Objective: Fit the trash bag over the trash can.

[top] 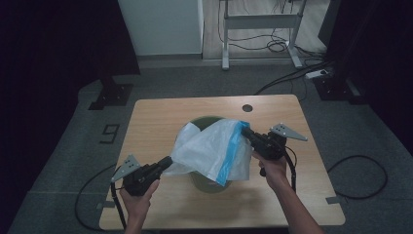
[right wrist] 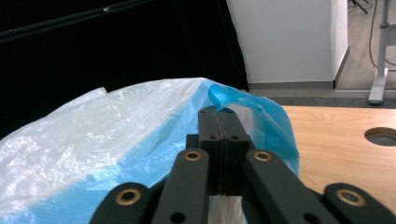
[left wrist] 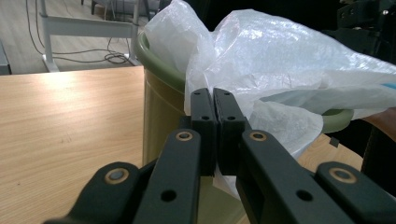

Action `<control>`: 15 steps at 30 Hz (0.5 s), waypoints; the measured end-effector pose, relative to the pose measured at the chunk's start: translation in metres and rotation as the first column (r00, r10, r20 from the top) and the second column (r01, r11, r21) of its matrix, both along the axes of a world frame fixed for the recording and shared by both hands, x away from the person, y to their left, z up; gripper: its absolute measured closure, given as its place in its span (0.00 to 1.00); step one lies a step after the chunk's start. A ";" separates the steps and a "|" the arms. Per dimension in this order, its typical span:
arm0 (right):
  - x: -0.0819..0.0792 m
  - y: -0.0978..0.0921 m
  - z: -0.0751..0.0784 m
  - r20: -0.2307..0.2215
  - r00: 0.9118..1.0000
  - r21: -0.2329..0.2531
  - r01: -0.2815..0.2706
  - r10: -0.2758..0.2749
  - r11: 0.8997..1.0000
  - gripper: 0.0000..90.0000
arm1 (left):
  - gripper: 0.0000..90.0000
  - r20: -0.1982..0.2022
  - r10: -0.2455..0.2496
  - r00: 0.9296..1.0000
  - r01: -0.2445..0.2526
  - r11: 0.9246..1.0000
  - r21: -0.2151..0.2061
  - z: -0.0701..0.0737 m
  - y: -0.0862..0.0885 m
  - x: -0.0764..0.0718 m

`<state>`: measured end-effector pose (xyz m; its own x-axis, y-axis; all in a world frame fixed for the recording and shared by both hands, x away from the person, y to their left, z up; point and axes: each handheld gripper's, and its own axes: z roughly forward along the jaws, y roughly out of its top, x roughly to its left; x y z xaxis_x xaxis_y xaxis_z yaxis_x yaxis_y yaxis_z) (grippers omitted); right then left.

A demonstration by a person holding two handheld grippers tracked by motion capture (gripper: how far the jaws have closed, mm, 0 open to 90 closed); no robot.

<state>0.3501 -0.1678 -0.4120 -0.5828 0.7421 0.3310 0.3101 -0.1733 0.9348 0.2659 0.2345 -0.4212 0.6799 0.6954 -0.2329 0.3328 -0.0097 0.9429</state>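
Note:
A thin white plastic bag (top: 209,148) with a blue band (top: 230,153) is stretched over a green bin (top: 207,184) in the middle of the table. My left gripper (top: 168,163) is shut on the bag's lower left edge, at the bin's left side. My right gripper (top: 245,131) is shut on the blue edge at the upper right. In the left gripper view the closed jaws pinch the white bag (left wrist: 261,79) against the green bin's rim (left wrist: 159,63). In the right gripper view the jaws clamp the blue band (right wrist: 252,107), and the white bag (right wrist: 93,135) spreads out to the left.
The wooden table (top: 156,122) has a round cable hole (top: 247,107) near its far edge. Beyond it stand a desk frame (top: 260,22), floor cables (top: 287,46) and a white cabinet (top: 160,24). Black curtains hang on both sides.

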 end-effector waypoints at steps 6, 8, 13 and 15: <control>-0.008 -0.002 0.011 0.051 0.998 -0.049 0.032 -0.030 0.998 0.99 | 0.74 0.037 -0.009 0.999 0.009 1.000 -0.018 0.014 0.002 -0.007; -0.011 -0.004 0.016 0.072 0.997 -0.062 0.035 -0.031 0.997 0.99 | 0.62 0.062 -0.007 0.998 0.008 1.000 -0.006 0.023 0.002 -0.011; -0.017 -0.006 0.030 0.114 0.993 -0.081 0.042 -0.033 0.996 0.99 | 0.53 0.089 -0.040 0.995 0.041 0.999 -0.007 0.043 0.001 -0.015; -0.019 -0.005 0.033 0.123 0.992 -0.084 0.039 -0.029 0.996 0.99 | 0.53 0.093 -0.053 0.994 0.052 0.999 0.014 0.050 -0.003 -0.012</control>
<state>0.3315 -0.1729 -0.3785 -0.5889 0.7848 0.1934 0.1886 -0.0993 0.9770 0.2536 0.2310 -0.3714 0.7342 0.6601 -0.1586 0.2417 -0.0359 0.9697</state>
